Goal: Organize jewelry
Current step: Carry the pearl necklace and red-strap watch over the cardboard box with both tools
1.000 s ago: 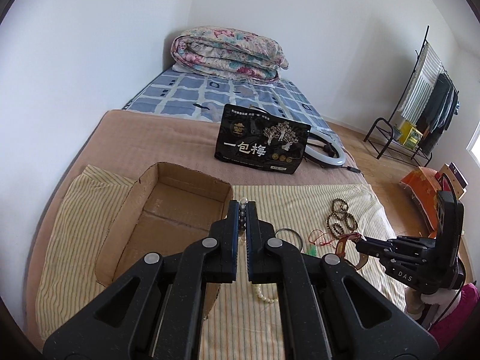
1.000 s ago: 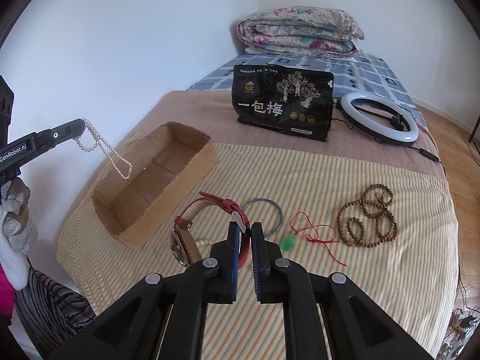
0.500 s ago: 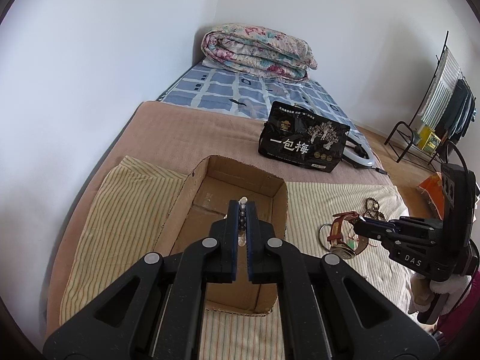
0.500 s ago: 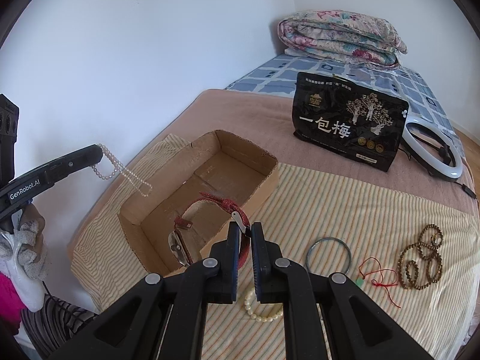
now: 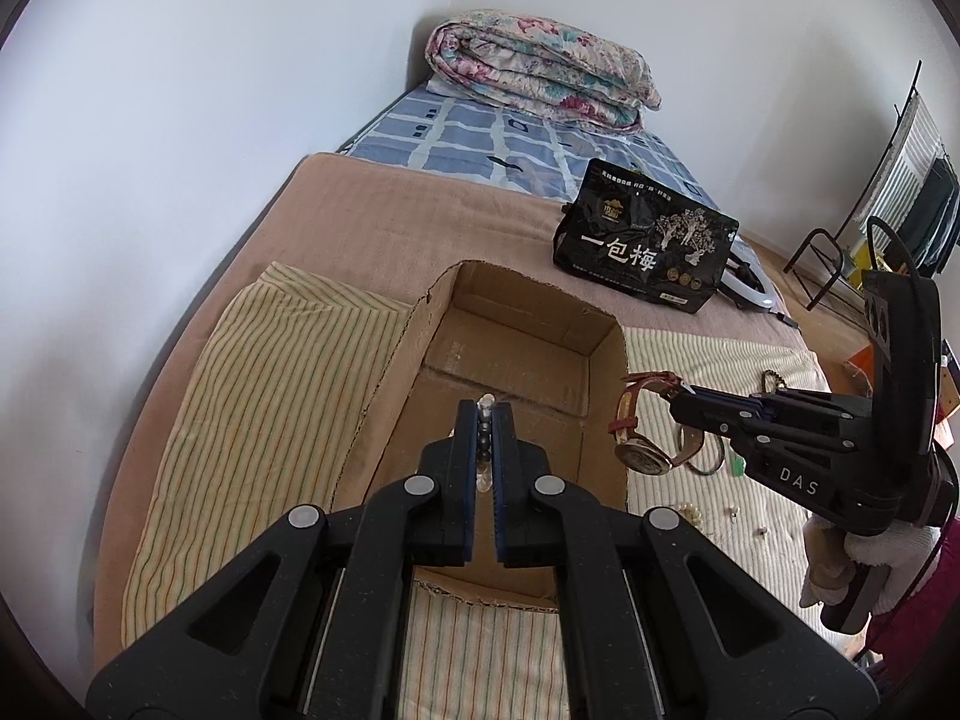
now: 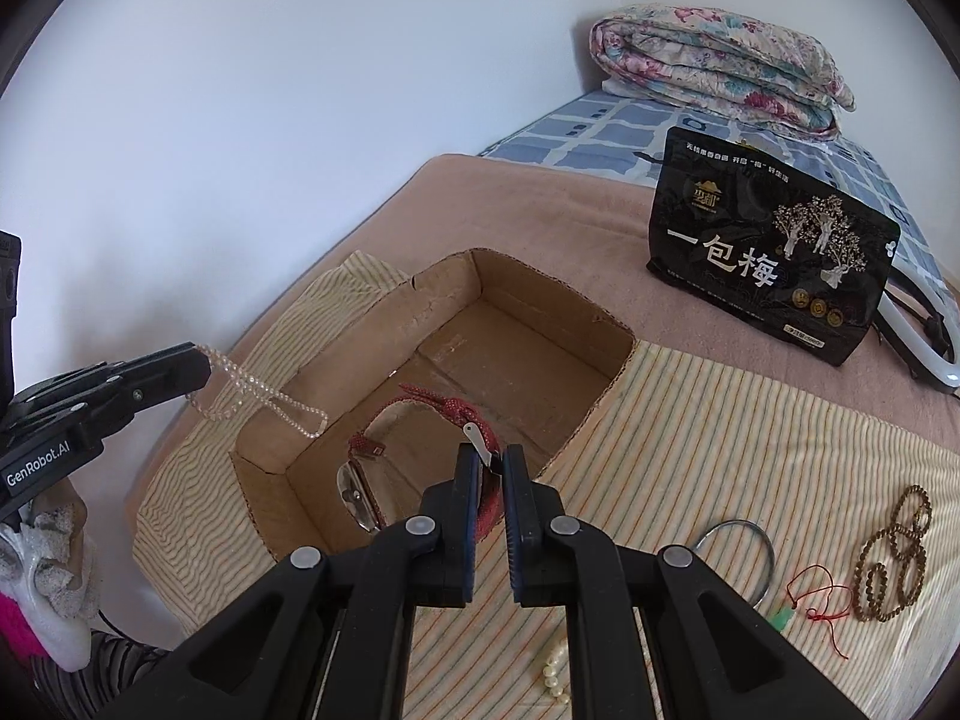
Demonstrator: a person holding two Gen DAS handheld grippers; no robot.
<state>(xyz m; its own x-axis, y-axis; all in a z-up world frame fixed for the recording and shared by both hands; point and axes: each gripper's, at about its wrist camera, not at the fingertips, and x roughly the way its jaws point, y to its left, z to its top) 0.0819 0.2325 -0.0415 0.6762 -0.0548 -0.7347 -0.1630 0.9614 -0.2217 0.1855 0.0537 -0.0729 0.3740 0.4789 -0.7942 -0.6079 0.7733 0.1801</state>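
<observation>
Red watch strap [image 6: 474, 420] | half hidden by right hand-held gripper [image 6: 485, 468]

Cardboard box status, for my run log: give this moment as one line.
left tongs: shut on bead necklace | right tongs: shut on red-strap watch | both above cardboard box | nothing released yet

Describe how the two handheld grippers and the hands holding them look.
Both are matte black plastic with paired linkage arms, silver pivot pins and dark blue finger pads. The left gripper carries white "GenRobot.AI" lettering; the right gripper reads "DAS" and has a black cable looping from its back. Each hand wears a white knit glove, with a magenta sleeve behind.
</observation>
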